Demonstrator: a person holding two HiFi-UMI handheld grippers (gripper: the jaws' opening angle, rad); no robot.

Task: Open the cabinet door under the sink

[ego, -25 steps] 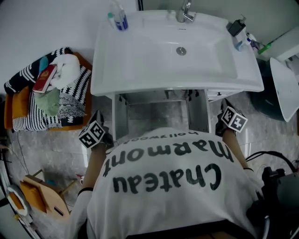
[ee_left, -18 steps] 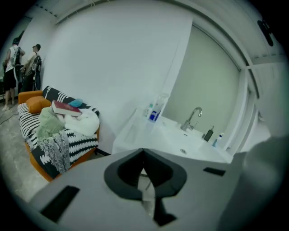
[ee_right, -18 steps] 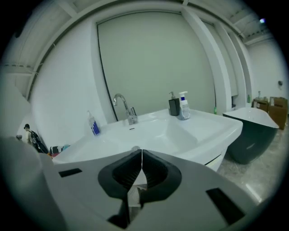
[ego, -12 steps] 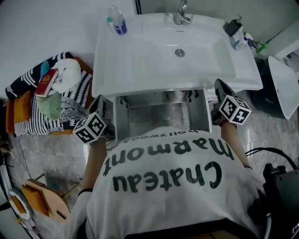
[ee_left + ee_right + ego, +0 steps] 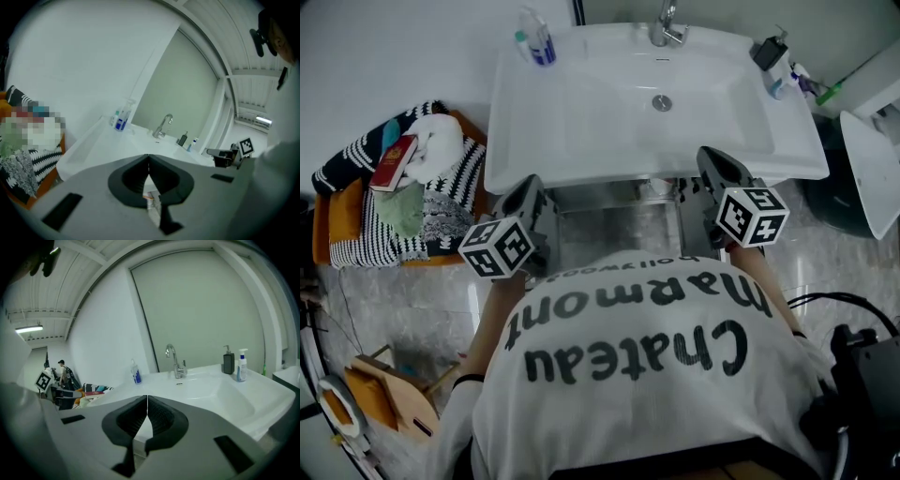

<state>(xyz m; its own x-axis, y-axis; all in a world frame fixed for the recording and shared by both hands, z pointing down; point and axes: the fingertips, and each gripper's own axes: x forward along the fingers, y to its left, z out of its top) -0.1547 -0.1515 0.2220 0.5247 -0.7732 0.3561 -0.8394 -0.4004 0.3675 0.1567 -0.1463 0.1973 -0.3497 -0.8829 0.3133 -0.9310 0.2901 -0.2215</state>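
The left tool (image 5: 149, 158) has its two dark, ribbed jaws pressed together with nothing between them. They sit in a scalloped black recess within smooth grey plastic. The right tool (image 5: 147, 398) looks the same: jaws closed tip to tip and empty. In the head view the left tool (image 5: 530, 187) and the right tool (image 5: 710, 157) are held up on either side of the person's white T-shirt (image 5: 628, 375). Each carries a white cube printed with black square markers, and their noses are near the front lip of the sink (image 5: 516, 159).

Between the two tools, at 12 o'clock from the person, is the cabinet (image 5: 619, 220) under the sink. Its front is open and shows a flat, matte grey inside framed by white upright panels. I cannot make out the door leaves themselves behind the tools.

The sink is a glossy white rectangle with rounded corners and a shallow bowl. It has a round metal drain (image 5: 662, 103) at its centre and a curved chrome faucet (image 5: 666, 26) at its 12 o'clock. A clear spray bottle (image 5: 539, 37) with a blue label stands at the 10 o'clock corner, and a dark boxy pump dispenser (image 5: 769, 52) stands at 2 o'clock. At 9 o'clock of the sink, a black-and-white striped knit cloth (image 5: 352, 248) is heaped on an orange seat (image 5: 337, 211), with a red booklet (image 5: 392, 161) on top. The floor (image 5: 412, 309) is grey marbled tile.
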